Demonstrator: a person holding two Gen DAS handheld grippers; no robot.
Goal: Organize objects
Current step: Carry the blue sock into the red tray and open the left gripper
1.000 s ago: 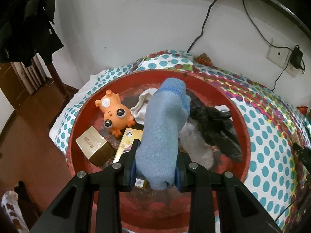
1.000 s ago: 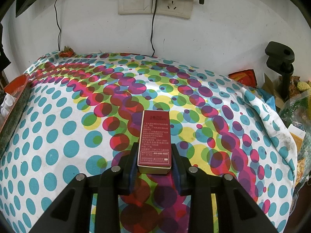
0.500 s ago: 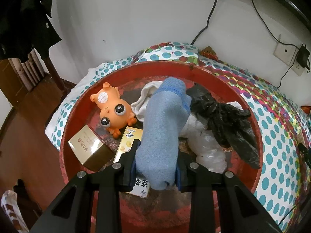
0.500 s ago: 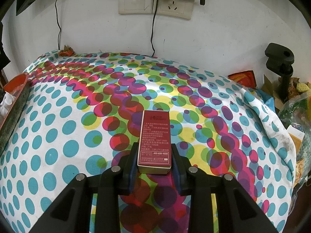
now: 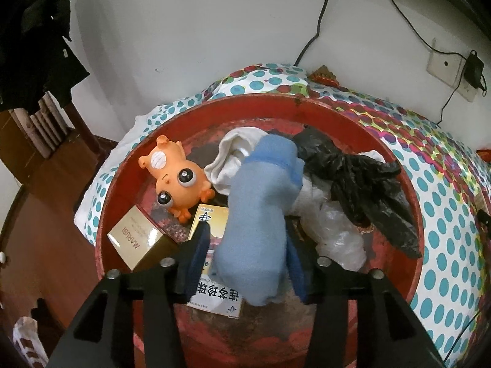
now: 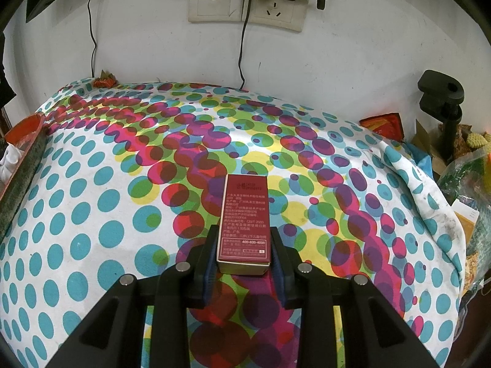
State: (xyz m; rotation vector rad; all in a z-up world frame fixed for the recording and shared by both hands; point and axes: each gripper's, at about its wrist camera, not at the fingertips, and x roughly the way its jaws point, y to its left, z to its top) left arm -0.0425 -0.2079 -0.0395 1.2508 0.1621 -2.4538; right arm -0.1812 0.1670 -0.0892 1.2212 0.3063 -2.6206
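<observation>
Left gripper (image 5: 248,254) has just been opening around sock (image 5: 260,214) over basin (image 5: 399,165); we spread wider. Right gripper (image 6: 242,253) clamps box (image 6: 244,219).

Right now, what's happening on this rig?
A person is sorting items with two handheld grippers. The left gripper is over the red basin; its jaws have just been opening, and the blue sock is between them, apparently released. The basin already holds an orange toy, boxes, cloth and a black bag. The right gripper is shut on a red box above the dotted tablecloth.
</observation>
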